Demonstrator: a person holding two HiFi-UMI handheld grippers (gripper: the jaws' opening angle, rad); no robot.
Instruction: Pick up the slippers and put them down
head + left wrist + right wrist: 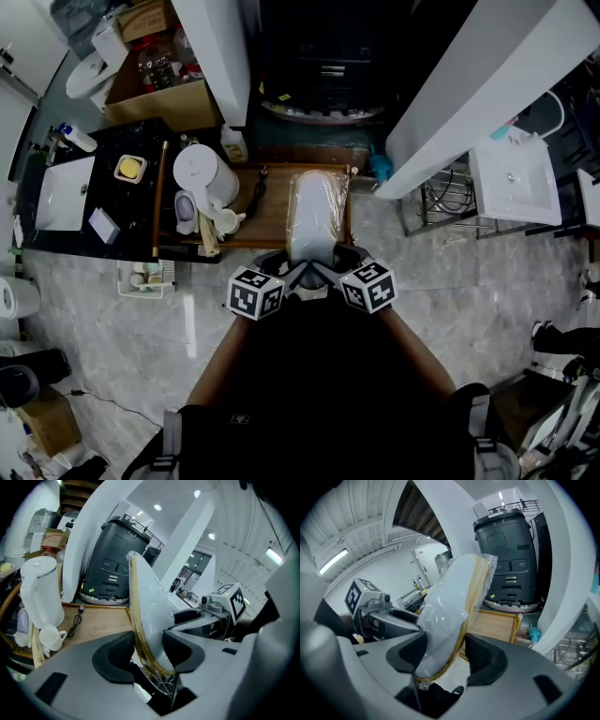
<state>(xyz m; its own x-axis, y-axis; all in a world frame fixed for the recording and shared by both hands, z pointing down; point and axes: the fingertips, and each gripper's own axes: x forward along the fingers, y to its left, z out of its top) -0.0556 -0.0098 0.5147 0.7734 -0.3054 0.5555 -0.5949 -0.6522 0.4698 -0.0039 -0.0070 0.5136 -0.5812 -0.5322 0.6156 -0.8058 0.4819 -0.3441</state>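
Note:
A pair of pale slippers with tan soles, wrapped in clear plastic (pixel 317 214), lies lengthwise over the wooden tray table (pixel 270 211), its near end raised. My left gripper (pixel 298 273) is shut on that near end from the left, and my right gripper (pixel 331 273) grips it from the right. In the left gripper view the wrapped slippers (pixel 149 609) stand on edge between the pads of the left gripper (pixel 147 651), sole against one pad. The right gripper view shows the slippers (pixel 454 595) wedged in the right gripper (pixel 445 656), tilted up and away.
A white kettle (pixel 202 172) and white cups (pixel 223 221) stand at the tray table's left end, with a cable (pixel 75 623) beside them. Behind is a black machine (pixel 115 562) between white columns. A black counter with a sink (pixel 64 195) lies left, a white basin (pixel 514 178) right.

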